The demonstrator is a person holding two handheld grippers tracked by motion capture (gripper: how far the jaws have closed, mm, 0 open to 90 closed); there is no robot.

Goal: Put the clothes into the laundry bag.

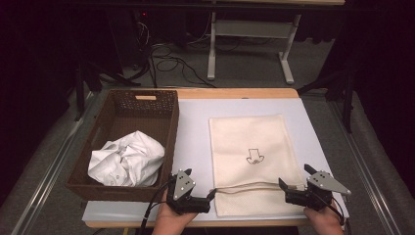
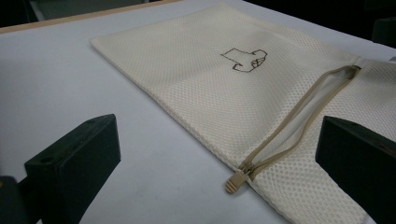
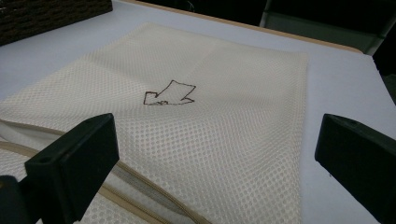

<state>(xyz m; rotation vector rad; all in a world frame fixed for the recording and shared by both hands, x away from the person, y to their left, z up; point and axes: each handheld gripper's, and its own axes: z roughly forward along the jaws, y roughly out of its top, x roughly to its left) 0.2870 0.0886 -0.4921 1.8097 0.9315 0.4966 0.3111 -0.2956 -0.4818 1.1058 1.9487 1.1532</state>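
Nearest the camera, two hands came in over the table's near edge, each holding one gripper. The left gripper [image 1: 213, 194] sat just off the near left corner of the mesh bag, and the right gripper [image 1: 292, 178] sat at the bag's near right corner. Both had their jaws standing wide apart with nothing clamped between them; in the left gripper view the zip pull [image 2: 234, 181] lay on the table between the jaws, untouched.

One table [image 1: 195, 132] with a pale top carried everything. On it there were one basket and one bag.

The dark woven basket [image 1: 105, 183] stood to the left of the bag, close beside it but apart. It held one crumpled white cloth [image 1: 126, 159], bunched toward its near end; the far end of the basket was bare.

The cream mesh bag [image 1: 249, 137] lay flat near the middle of the table, right of the basket. It bore one small dark outline drawing [image 1: 254, 156] near its middle. One tan zip [image 1: 247, 187] ran along its near end and stood partly open, the gap showing pale lining. Whether anything was inside the bag could not be told.
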